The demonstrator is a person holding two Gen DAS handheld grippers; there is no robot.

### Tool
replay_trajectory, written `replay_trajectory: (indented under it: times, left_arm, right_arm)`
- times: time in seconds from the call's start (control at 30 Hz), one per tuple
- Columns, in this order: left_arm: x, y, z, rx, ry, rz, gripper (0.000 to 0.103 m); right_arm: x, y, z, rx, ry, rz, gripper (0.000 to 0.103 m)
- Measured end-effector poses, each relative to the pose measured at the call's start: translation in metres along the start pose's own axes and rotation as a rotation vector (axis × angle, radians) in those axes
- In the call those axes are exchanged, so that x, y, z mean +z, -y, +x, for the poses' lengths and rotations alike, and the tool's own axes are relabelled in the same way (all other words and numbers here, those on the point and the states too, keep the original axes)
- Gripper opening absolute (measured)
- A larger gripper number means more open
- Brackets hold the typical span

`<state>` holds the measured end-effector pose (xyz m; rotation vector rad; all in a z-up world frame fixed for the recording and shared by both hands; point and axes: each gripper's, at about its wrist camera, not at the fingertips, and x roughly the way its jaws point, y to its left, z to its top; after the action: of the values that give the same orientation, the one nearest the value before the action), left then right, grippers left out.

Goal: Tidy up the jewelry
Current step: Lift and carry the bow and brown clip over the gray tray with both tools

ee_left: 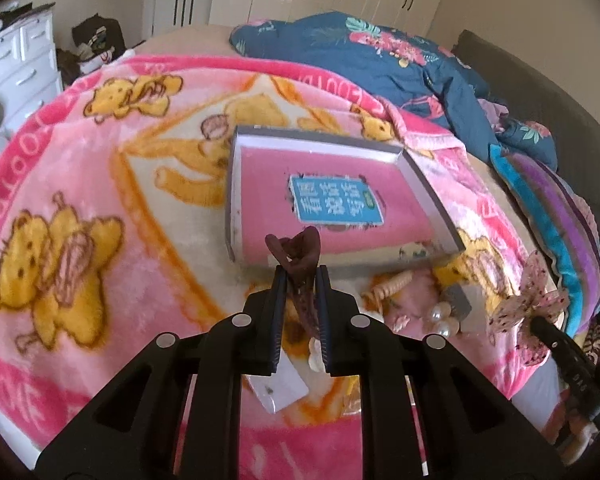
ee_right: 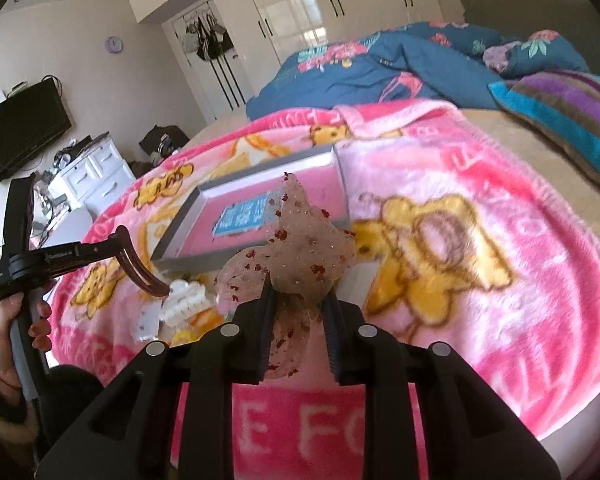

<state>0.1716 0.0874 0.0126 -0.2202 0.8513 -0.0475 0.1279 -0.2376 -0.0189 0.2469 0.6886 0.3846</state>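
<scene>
I hold a brown plastic claw clip in left tongs, a sheer speckled bow in right tongs; either may slip short of the shallow grey tray.

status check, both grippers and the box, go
Left gripper shut on brown hair claw. Right gripper shut on speckled pink bow. Open pink box ahead on blanket, nothing blocking.

White wardrobes, bed, dresser.
</scene>
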Motion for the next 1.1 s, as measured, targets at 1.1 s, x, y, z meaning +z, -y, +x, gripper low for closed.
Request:
replay_trajectory:
  times: [1.1]
  left_arm:
    - [0.059,0.002,0.062,0.030,0.066,-0.116,0.008]
  right_arm:
    - [0.101,-0.024,0.076,0.001,0.026,-0.069,0.021]
